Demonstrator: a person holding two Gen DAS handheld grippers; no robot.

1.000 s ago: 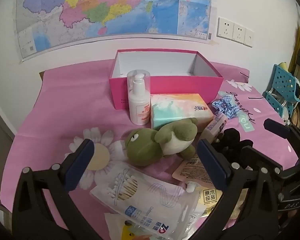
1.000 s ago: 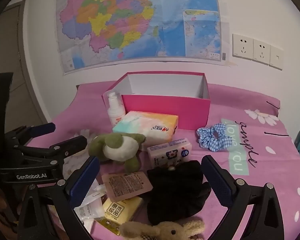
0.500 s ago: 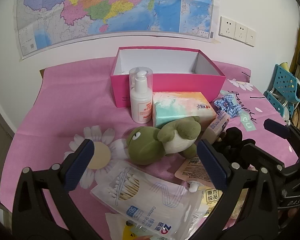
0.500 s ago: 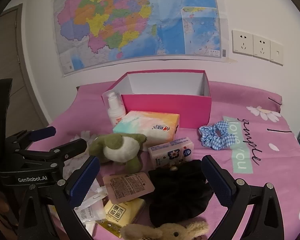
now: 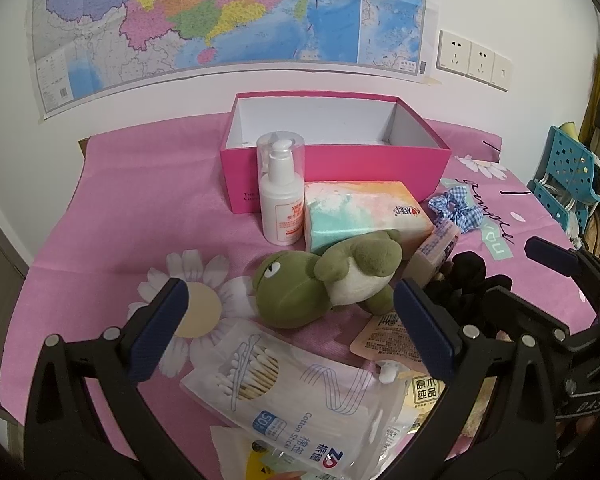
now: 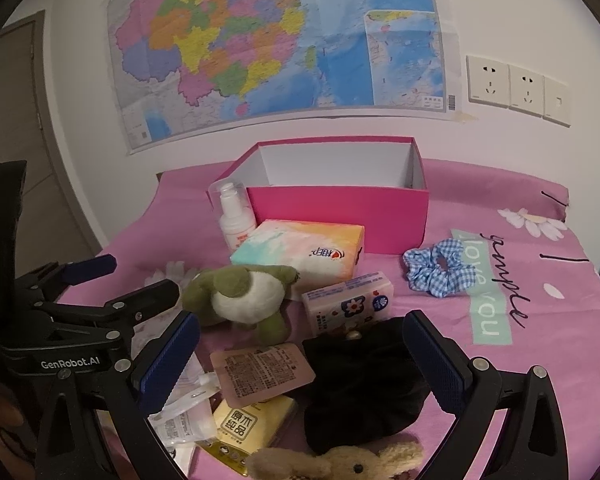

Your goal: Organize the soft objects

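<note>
A green plush turtle point(image 5: 324, 282) point(image 6: 240, 296) lies on the pink cloth in front of a pastel tissue pack point(image 5: 364, 210) point(image 6: 300, 250). An open pink box point(image 5: 332, 152) point(image 6: 340, 204) stands behind them, its inside bare. A black scrunchie point(image 6: 360, 376) point(image 5: 466, 284), a blue gingham scrunchie point(image 6: 440, 268) point(image 5: 456, 208) and a tan plush bunny point(image 6: 340, 462) lie nearby. My left gripper point(image 5: 292, 324) is open just short of the turtle. My right gripper point(image 6: 300, 356) is open above the black scrunchie and a sachet, holding nothing.
A white pump bottle point(image 5: 280, 196) stands left of the tissue pack. A small tissue packet point(image 6: 348, 306), a pink sachet point(image 6: 260, 372), a yellow packet point(image 6: 248, 424) and a cotton-swab bag point(image 5: 292, 392) crowd the front. A blue chair point(image 5: 568, 176) stands at the right.
Both grippers have edged forward toward the objects, which now look slightly larger. Both stay open and nothing on the cloth has moved.
</note>
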